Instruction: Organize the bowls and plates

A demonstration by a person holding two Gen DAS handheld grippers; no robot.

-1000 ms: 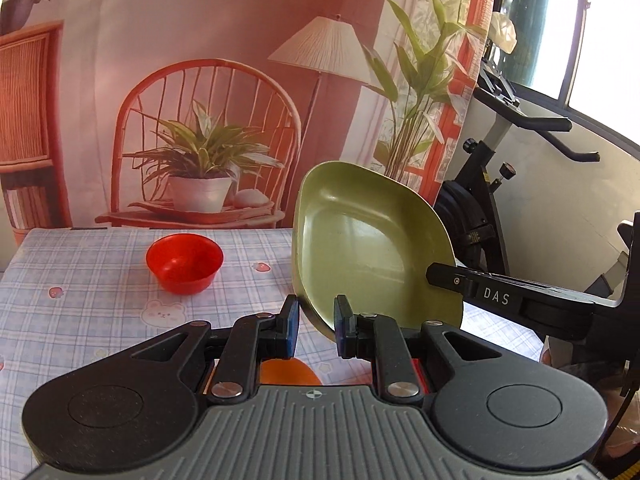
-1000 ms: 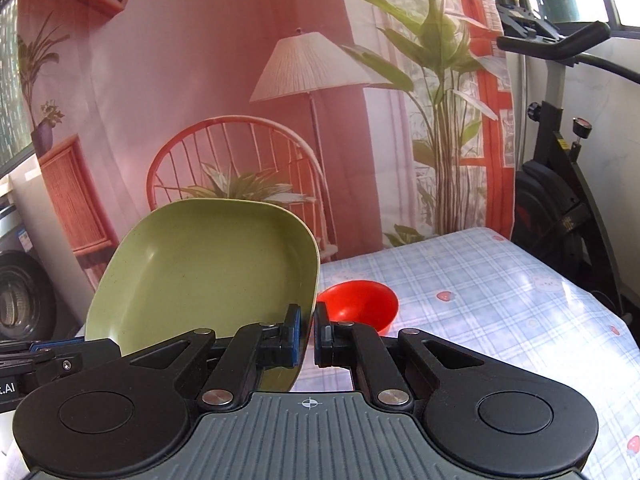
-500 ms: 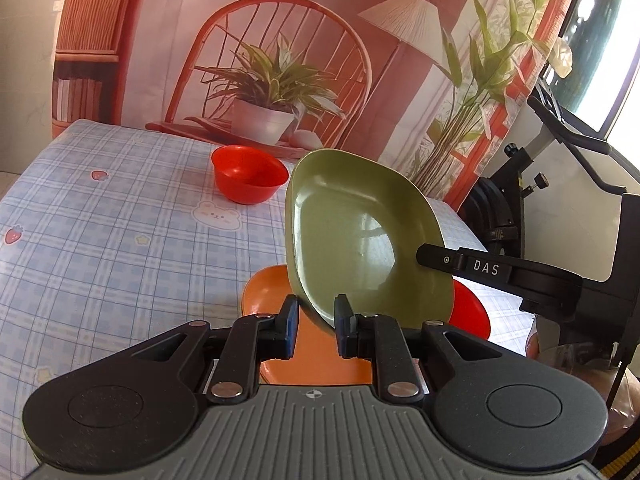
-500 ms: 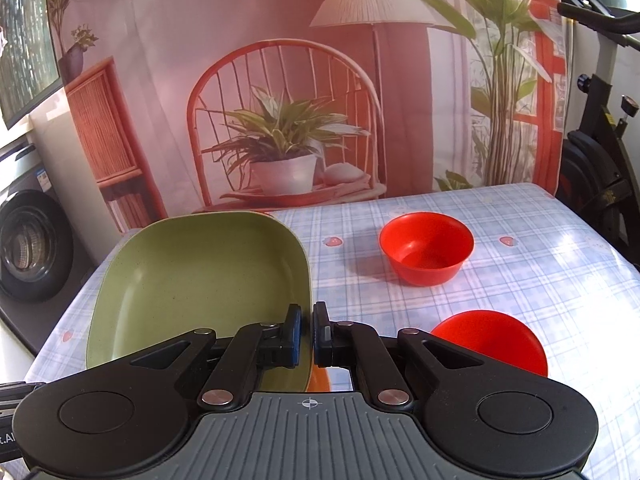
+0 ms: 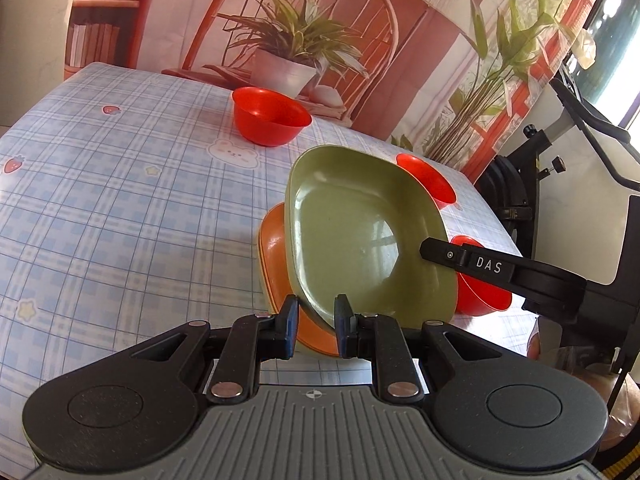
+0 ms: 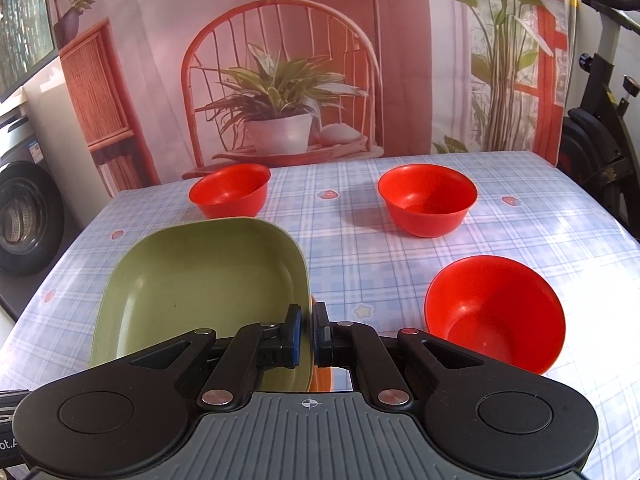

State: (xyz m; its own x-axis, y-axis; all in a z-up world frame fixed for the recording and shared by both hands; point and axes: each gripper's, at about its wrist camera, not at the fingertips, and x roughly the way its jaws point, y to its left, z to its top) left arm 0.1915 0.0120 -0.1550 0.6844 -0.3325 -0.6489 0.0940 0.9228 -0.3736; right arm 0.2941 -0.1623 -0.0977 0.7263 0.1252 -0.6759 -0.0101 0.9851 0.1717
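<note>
A green square plate hangs low and tilted over an orange plate on the checked tablecloth. My right gripper is shut on the green plate's right rim; its arm shows in the left wrist view. My left gripper stands around the plate's near edge with a gap between its jaws and the rim, so it is open. Three red bowls stand on the table: far left, far right, near right.
The table carries a blue checked cloth. A printed backdrop with chair, plant and lamp hangs behind it. An exercise bike stands off the right edge. A washing machine is at the left.
Both grippers tipped downward and lowered the green plate from upright in the air to just above the orange plate. More of the table and bowls came into view.
</note>
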